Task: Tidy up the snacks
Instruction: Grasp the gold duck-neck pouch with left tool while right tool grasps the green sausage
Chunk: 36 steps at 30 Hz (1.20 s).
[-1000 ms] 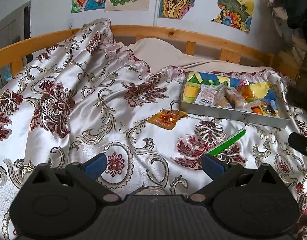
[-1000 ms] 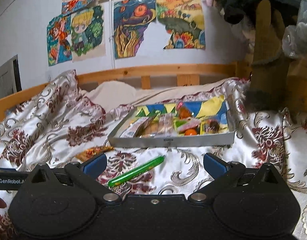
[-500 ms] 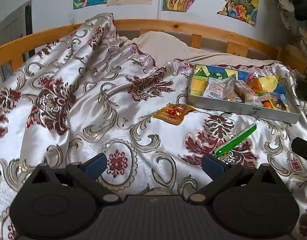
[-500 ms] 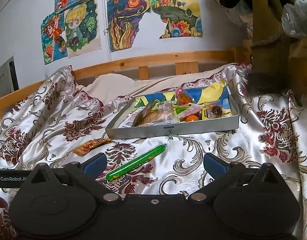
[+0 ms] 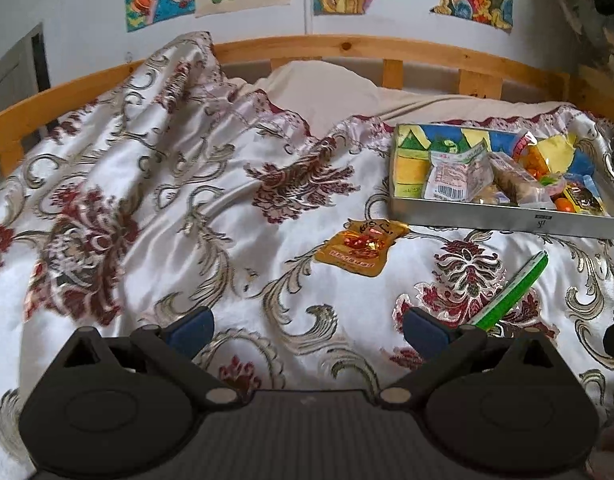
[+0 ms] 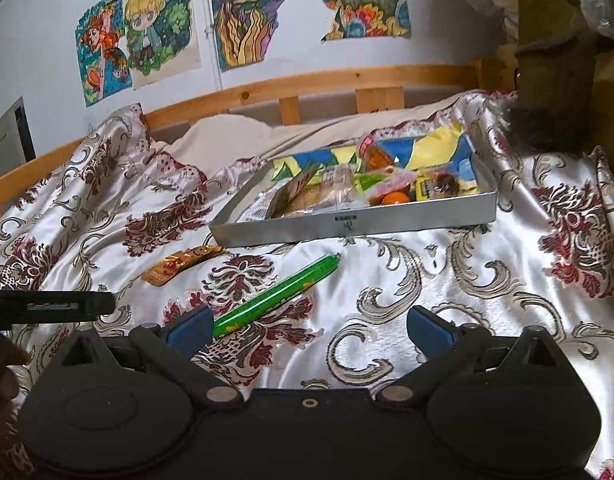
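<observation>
Snacks are mostly gathered already: the metal tray (image 6: 355,224) on the bedspread (image 5: 227,216) holds a heap of packets, while two pieces lie loose on the cloth in front of it. These are a green stick snack (image 6: 277,295), lying at a slant, and an orange sachet (image 5: 359,248), flat and to its left, just before the tray's near corner. The step in hand looks like the approach to one of these stragglers.

Both pairs of tongs stand wide open and hold nothing. The right tongs (image 6: 309,326) hover low over the bedspread with the lower end of the green stick just beside the left blue pad (image 6: 189,326), though contact cannot be judged. The left tongs (image 5: 307,328) face the bedspread with the sachet ahead and apart; the stick's near end shows just past its right pad (image 5: 425,332).

The next move probably calls for shifting the right tongs leftward so the stick sits between the pads, crosswise to its length, then closing gently, since the slippery satin may let it roll away.
</observation>
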{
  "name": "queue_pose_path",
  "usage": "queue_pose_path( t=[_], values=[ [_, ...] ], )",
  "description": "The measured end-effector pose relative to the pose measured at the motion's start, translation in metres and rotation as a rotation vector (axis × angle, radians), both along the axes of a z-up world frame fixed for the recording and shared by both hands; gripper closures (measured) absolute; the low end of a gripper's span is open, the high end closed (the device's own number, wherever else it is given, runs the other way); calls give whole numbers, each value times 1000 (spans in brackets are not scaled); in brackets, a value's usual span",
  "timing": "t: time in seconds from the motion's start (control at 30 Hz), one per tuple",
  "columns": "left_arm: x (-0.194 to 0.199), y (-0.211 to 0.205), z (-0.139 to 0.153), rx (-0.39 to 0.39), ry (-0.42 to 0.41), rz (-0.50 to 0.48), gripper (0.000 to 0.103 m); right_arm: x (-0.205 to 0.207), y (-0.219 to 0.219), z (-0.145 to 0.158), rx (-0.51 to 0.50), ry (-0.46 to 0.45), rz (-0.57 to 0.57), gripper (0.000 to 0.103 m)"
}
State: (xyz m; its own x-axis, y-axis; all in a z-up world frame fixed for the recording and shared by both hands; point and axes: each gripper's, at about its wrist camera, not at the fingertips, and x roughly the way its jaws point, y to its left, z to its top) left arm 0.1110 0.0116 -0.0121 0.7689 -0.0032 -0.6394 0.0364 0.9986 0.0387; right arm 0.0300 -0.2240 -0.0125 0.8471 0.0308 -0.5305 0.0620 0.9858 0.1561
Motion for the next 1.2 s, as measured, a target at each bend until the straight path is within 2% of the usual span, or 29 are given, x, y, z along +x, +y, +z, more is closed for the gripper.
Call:
queue_pose_path(
  t=[0.23, 0.33, 0.43, 0.57, 0.63, 0.7, 0.83, 0.9, 1.07, 1.13, 1.2],
  values=[
    [31, -4, -4, -2, -30, -45, 0, 22, 7, 5, 38, 8, 81, 1],
    [45, -1, -10, -20, -41, -100, 0, 33, 11, 2, 79, 36, 104, 1],
    [59, 2, -18, -46, -19, -154, 0, 44, 10, -3, 143, 71, 127, 1],
    [74, -1, -25, -38, -12, -229, 0, 59, 14, -11, 170, 110, 139, 1],
    [81, -5, -27, -19, -24, -271, 0, 67, 16, -15, 167, 126, 140, 7],
    [90, -7, -28, -10, -35, -303, 1, 75, 17, -19, 181, 146, 130, 16],
    [108, -8, -32, -49, -22, -347, 1, 92, 14, -30, 224, 181, 100, 30],
    [118, -8, -36, -70, 11, -372, 7, 100, 13, -35, 245, 200, 90, 40],
    [139, -8, -46, -123, 111, -406, 13, 111, 11, -43, 219, 232, 85, 47],
    [144, -2, -46, -165, 116, -392, 17, 118, 9, -45, 215, 236, 83, 47],
    [149, 2, -47, -201, 136, -366, 28, 124, 9, -46, 218, 241, 85, 47]
  ],
)
